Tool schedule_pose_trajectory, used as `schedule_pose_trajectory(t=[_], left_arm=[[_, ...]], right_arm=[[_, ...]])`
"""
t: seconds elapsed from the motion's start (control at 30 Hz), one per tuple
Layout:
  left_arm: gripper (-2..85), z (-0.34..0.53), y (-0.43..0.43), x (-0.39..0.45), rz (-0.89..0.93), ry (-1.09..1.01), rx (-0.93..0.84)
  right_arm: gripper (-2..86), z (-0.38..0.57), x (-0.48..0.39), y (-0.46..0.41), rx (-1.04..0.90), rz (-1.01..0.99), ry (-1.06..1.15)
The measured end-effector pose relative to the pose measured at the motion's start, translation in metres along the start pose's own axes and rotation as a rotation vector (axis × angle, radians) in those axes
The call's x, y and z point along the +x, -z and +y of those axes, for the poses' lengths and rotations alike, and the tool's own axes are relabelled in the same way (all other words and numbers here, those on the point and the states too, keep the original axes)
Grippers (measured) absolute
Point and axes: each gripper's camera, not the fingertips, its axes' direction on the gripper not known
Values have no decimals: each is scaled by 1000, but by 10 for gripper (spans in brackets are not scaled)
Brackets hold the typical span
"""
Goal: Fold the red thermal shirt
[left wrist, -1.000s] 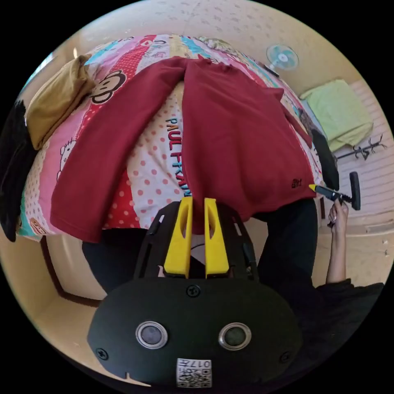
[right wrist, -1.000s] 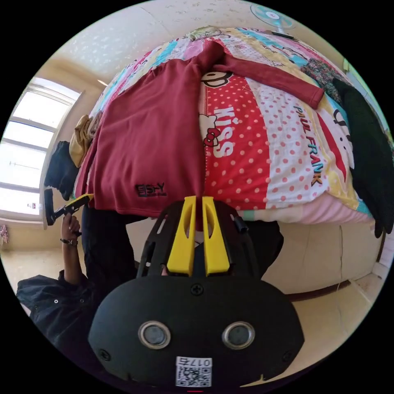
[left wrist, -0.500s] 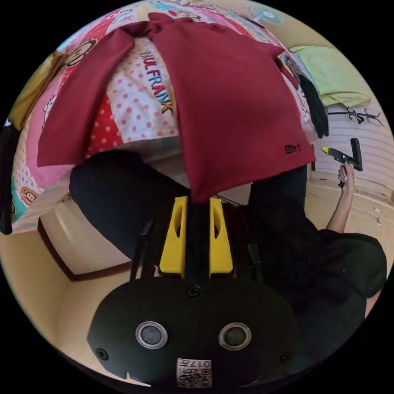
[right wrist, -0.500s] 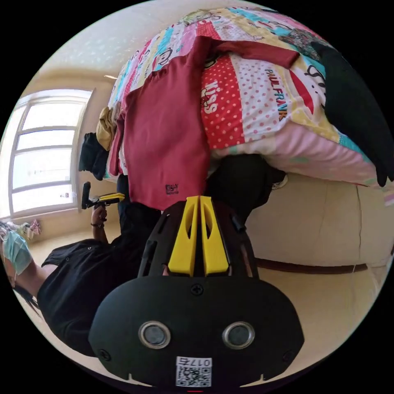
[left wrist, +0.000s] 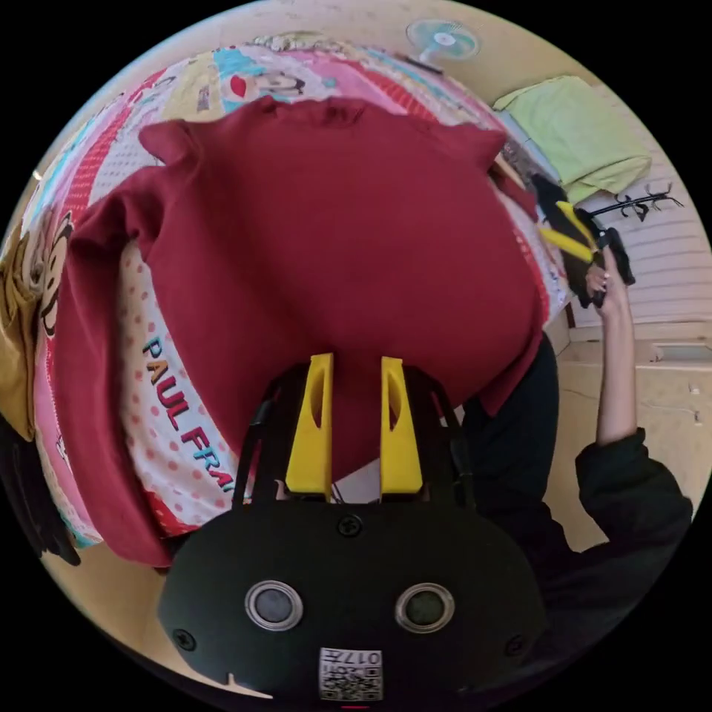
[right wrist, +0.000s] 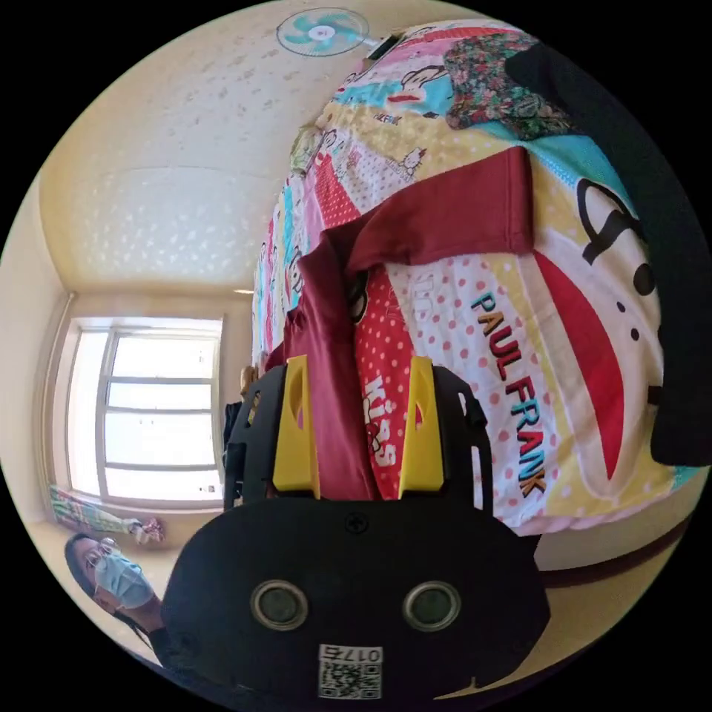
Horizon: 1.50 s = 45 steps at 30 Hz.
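Red thermal shirt (left wrist: 334,245) covers patchwork bedspread (right wrist: 534,356).

One red shirt (left wrist: 348,252) lies on one bed (right wrist: 564,348) with a patchwork cartoon cover. Two claws: the left claw (left wrist: 354,371) at lower centre of the left gripper view, the right claw (left wrist: 565,231) at its right edge. One fan (right wrist: 321,31) at the top, one window (right wrist: 152,419) at left, one person (right wrist: 119,582) at lower left of the right gripper view. One green cloth (left wrist: 582,133) at upper right of the left gripper view.

Red thermal shirt (left wrist: 334,245) flat on bedspread (left wrist: 178,415)
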Motion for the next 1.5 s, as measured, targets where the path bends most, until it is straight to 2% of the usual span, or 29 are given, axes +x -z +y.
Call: schedule_pose_trajectory(t=[0.13, 0.23, 0.33, 0.47, 0.57, 0.7, 0.83, 0.9, 0.93, 1.1, 1.27, 1.37, 1.5], left_arm=[[92, 2, 0, 15, -45, -13, 47], [92, 15, -4, 18, -34, 57, 149], [92, 21, -10, 33, -105, 49, 197], [91, 22, -17, 40, -117, 69, 216], [91, 26, -21, 37, -101, 46, 241], [86, 37, -18, 26, -30, 32, 256], [42, 48, -14, -1, 183, 41, 292], [30, 58, -13, -19, 290, 41, 333], [34, 61, -14, -23, 295, 45, 343], [39, 78, -40, -49, 189, 77, 370], [28, 84, -54, -64, 224, 71, 441], [37, 81, -58, -72, 244, 57, 421], [44, 82, -65, -89, 287, 48, 433]], right_arm=[[163, -5, 38, 17, 238, 21, -170], [143, -7, 53, 15, 348, -34, -213], [96, -10, 59, 1, 393, -42, -269], [44, -4, 43, 4, 424, -70, -179], [35, -9, 13, 47, 466, -52, -74], [31, -19, -62, 129, 519, 184, 57], [31, -44, -115, 139, 369, 489, 78], [31, -35, -153, 147, 447, 476, 132], [32, -27, -190, 149, 502, 439, 229], [31, -7, -359, 144, 636, 483, 439], [30, -16, -473, 71, 455, 424, 615], [31, -5, -521, -17, 334, 336, 770], [32, 13, -551, -177, 16, 151, 895]])
